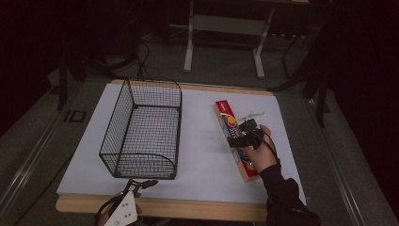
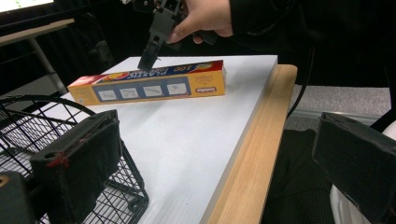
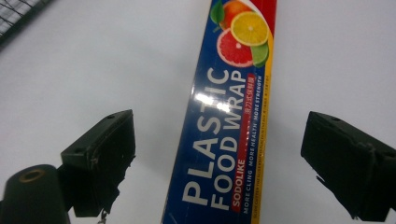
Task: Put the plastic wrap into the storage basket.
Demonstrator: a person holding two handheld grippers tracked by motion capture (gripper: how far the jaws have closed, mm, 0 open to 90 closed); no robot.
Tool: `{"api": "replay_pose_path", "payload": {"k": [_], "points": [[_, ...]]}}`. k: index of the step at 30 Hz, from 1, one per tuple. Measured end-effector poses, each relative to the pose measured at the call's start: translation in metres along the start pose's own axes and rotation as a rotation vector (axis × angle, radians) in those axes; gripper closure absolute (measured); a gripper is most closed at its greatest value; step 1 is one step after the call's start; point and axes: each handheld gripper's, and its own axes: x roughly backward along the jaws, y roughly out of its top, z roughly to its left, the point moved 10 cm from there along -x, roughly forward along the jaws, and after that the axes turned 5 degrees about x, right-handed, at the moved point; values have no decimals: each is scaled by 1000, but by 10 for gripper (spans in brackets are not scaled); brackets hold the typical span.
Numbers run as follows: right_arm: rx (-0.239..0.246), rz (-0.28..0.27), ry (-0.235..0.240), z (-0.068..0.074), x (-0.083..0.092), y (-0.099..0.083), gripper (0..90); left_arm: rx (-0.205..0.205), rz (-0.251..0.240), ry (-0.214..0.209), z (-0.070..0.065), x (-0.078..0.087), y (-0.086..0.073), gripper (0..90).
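At the near edge of the tabletop [image 1: 197,207], toward its left corner, the left hand-held gripper [image 1: 141,184] lies low just in front of the wire basket [image 1: 143,129]. In the left gripper view its two black jaws stand wide apart with nothing between them, one over the basket's rim, the other out past the wooden near edge.

The basket stands on the white sheet [image 1: 202,146] in the left half of the tabletop, its rounded end toward the near edge.

In the right half, the plastic food wrap box [image 1: 235,141] lies flat on the sheet, its long side running from close to the near edge toward the far edge, well apart from the basket. The right hand-held gripper [image 1: 242,134], held in the person's hand [image 1: 261,150], hovers over the middle of the box. In the right gripper view its jaws are spread wide, one on either side of the box, and neither pad touches it; the box's blue printed top shows between them.
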Motion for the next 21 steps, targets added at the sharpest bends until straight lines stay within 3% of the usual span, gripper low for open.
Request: {"api": "replay_pose_path", "payload": {"k": [5, 11, 13, 21], "points": [[-39, 70, 7, -2, -6, 3, 102, -2, 6, -3, -1, 0, -1, 19], [-32, 187, 8, 0, -15, 4, 102, -1, 2, -4, -1, 0, 0, 19], [-52, 220, 12, 0, -18, 5, 106, 0, 3, -6, -1, 0, 0, 19], [-92, 300, -1, -11, -29, 7, 135, 0, 0, -9, -1, 1, 0, 19]]}}
